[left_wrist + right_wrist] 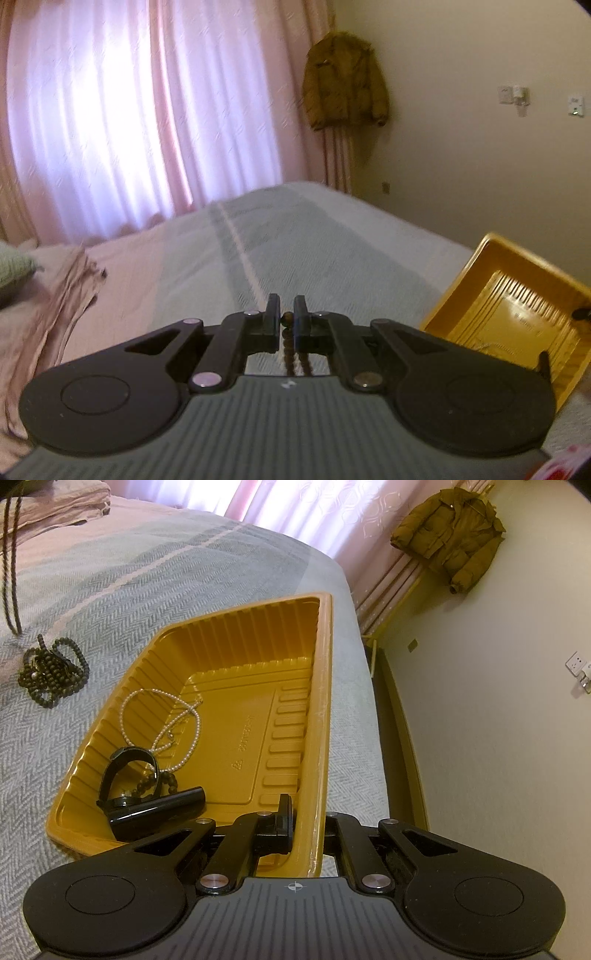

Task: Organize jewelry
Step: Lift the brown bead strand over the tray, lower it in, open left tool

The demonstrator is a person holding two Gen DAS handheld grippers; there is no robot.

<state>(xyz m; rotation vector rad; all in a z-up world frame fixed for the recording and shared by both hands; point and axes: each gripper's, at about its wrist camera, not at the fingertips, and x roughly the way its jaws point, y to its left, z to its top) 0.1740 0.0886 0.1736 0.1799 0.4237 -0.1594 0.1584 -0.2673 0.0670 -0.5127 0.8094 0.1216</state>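
My left gripper (287,314) is shut on a brown bead necklace (287,334), held above the bed; its strands hang down and also show at the far left of the right wrist view (9,572). My right gripper (306,812) is shut on the right rim of a yellow plastic tray (321,709), one finger inside the wall, the other hidden outside it. The tray also shows in the left wrist view (517,295). In the tray lie a white pearl necklace (162,716), a black watch (129,779) and a black clip-like piece (159,812). A heap of dark beads (51,672) lies on the bedspread, left of the tray.
The tray sits on a grey herringbone bedspread (110,590) near the bed's right edge. Pink folded bedding (62,280) and a green pillow (14,266) lie at the left. Pink curtains (129,110) and a hanging brown jacket (345,81) stand behind.
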